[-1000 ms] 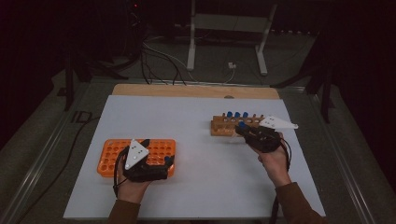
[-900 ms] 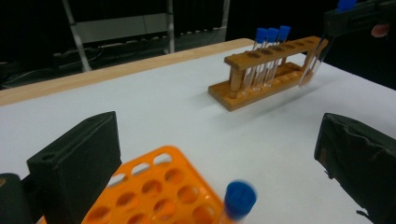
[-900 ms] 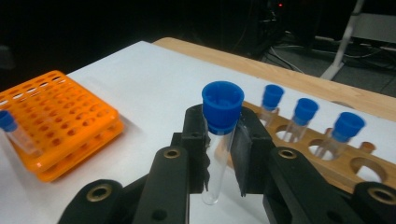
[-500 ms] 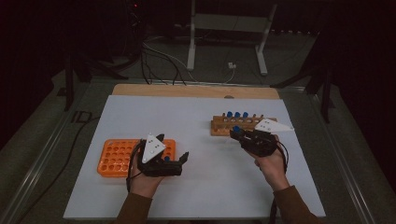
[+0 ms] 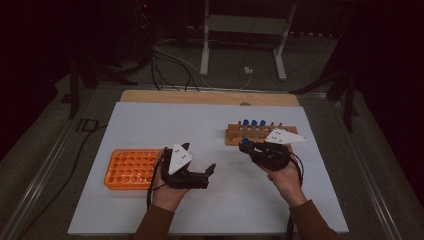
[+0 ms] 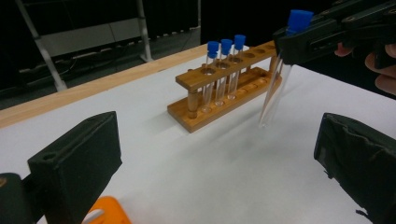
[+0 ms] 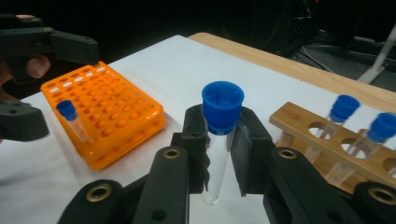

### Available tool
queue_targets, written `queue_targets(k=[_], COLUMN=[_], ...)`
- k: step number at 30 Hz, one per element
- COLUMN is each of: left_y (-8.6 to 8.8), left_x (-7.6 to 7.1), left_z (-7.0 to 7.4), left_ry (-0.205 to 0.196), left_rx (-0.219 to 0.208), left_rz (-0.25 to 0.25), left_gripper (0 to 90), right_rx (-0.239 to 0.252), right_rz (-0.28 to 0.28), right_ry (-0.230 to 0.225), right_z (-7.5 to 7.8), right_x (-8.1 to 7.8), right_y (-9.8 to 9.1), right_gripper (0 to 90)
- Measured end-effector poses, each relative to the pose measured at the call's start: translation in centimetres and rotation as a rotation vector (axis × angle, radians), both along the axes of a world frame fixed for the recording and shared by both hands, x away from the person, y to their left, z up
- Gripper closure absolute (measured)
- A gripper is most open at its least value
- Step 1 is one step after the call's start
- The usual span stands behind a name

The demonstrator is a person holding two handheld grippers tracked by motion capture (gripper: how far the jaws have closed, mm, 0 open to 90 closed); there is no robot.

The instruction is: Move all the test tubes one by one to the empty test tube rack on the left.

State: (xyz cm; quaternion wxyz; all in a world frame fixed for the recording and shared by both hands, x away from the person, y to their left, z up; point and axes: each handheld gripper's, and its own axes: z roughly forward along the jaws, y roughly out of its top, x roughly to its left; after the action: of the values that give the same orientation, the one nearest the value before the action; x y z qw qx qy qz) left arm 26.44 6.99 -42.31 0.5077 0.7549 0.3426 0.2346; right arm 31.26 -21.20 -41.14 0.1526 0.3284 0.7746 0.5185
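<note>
One capped tube (image 7: 219, 140), upright, is clamped in the right tool (image 7: 218, 154); the wide-open left tool (image 5: 200, 172) is nearer the orange rack (image 5: 131, 168) by the worktop's left edge.

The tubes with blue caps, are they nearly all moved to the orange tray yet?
Not nearly, if the orange rack is where they go. One blue-capped tube already stands in it. The right gripper is shut on a second tube, lifted clear of the wooden rack. Three tubes wait there. The left gripper is open and empty between the racks.
</note>
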Motion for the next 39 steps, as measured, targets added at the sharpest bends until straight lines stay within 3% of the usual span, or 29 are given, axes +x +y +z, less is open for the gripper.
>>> queue_targets(k=[15, 19, 21, 24, 27, 35, 39], left_y=[-3.5, -4.3, -4.6, -5.0, -5.4, -5.8, -5.9], left_x=[-0.1, -0.1, 0.0, 0.1, 0.3, 0.4, 0.3], left_z=[-0.3, -0.5, -0.6, -0.7, -0.8, -0.9, -1.0], left_ry=[-0.012, -0.010, -0.009, -0.003, -0.001, -0.010, -0.017], left_rx=[0.049, 0.048, 0.041, 0.041, 0.035, 0.019, 0.033], left_rz=[-0.034, -0.012, -0.006, -0.018, -0.037, -0.057, -0.072], left_gripper=[8.2, 17.5, 26.7, 40.9, 49.4, 68.6, 75.9], right_rx=[0.000, 0.004, 0.006, 0.010, 0.013, 0.015, 0.016], right_rz=[0.063, 0.080, 0.088, 0.100, 0.108, 0.121, 0.123], right_ry=[0.008, 0.007, 0.010, 0.011, 0.012, 0.014, 0.017], right_z=[0.8, 1.0, 1.1, 1.1, 1.1, 1.1, 1.1], right_x=[-0.9, -1.2, -1.3, -1.4, -1.5, -1.7, -1.7], right_y=[1.8, 2.3, 2.5, 2.7, 3.0, 3.3, 3.4], right_gripper=[77.1, 77.1, 77.1, 77.1, 77.1, 77.1, 76.8])
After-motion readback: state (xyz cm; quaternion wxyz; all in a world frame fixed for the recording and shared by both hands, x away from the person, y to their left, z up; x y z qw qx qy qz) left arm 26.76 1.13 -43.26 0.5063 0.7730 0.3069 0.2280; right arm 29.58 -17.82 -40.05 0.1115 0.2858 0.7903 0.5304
